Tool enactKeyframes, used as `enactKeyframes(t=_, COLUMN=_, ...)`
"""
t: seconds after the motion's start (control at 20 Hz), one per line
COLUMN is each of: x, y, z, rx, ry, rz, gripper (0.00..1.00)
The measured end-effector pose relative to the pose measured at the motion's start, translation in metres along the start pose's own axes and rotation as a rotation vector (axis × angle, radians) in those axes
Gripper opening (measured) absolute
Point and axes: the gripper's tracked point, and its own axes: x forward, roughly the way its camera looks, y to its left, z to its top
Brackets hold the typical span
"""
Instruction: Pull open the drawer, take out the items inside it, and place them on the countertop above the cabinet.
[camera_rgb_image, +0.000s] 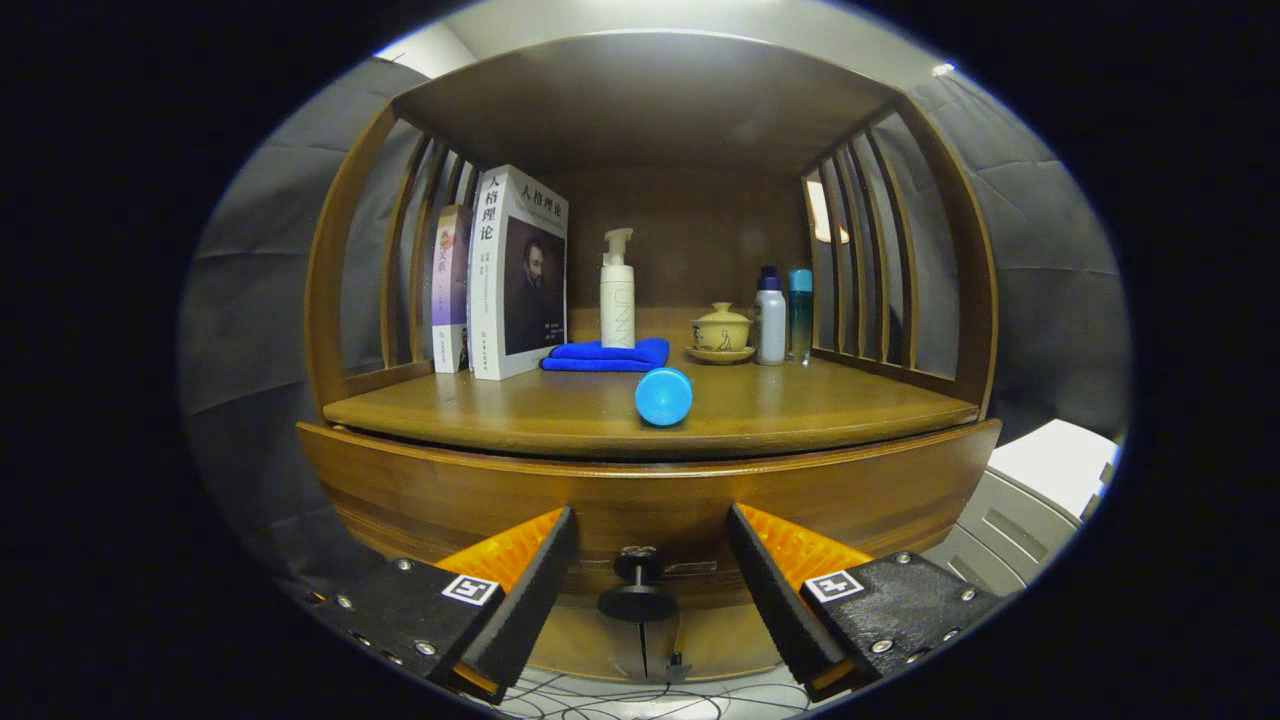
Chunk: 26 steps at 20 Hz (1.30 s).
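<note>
A wooden cabinet's drawer front (420, 490) curves just below the countertop (800, 410); only a thin dark gap shows between them. The drawer's dark round knob (637, 592) sits between my fingers, a little nearer than their tips. My gripper (650, 512) is open, its fingers spread to either side of the knob without touching it. A blue round-ended object (663, 396) lies on the countertop near its front edge, straight beyond the fingers. The inside of the drawer is hidden.
At the back of the countertop stand two books (515, 270), a folded blue cloth (605, 355) with a white pump bottle (617, 300), a lidded yellow cup on a saucer (722, 330) and two bottles (782, 315). Slatted side walls enclose the shelf. A white unit (1040, 490) stands to the right.
</note>
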Motion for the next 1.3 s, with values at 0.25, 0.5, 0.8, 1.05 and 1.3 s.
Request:
enactKeyframes(t=0.25, x=0.007, y=-0.001, z=0.001, rx=0.036, ry=-0.027, rz=-0.010, gripper=0.94)
enactKeyframes(t=0.5, x=-0.022, y=-0.011, z=0.022, rx=0.019, ry=-0.054, rz=-0.049, gripper=0.93)
enactKeyframes(t=0.8, x=-0.106, y=0.009, z=0.086, rx=-0.046, ry=-0.165, rz=-0.064, gripper=0.93)
enactKeyframes(t=1.05, x=-0.157, y=0.037, z=0.092, rx=-0.081, ry=-0.186, rz=-0.044, gripper=0.93)
enactKeyframes(t=1.3, x=-0.185, y=0.051, z=0.081, rx=-0.133, ry=-0.224, rz=-0.043, gripper=0.94)
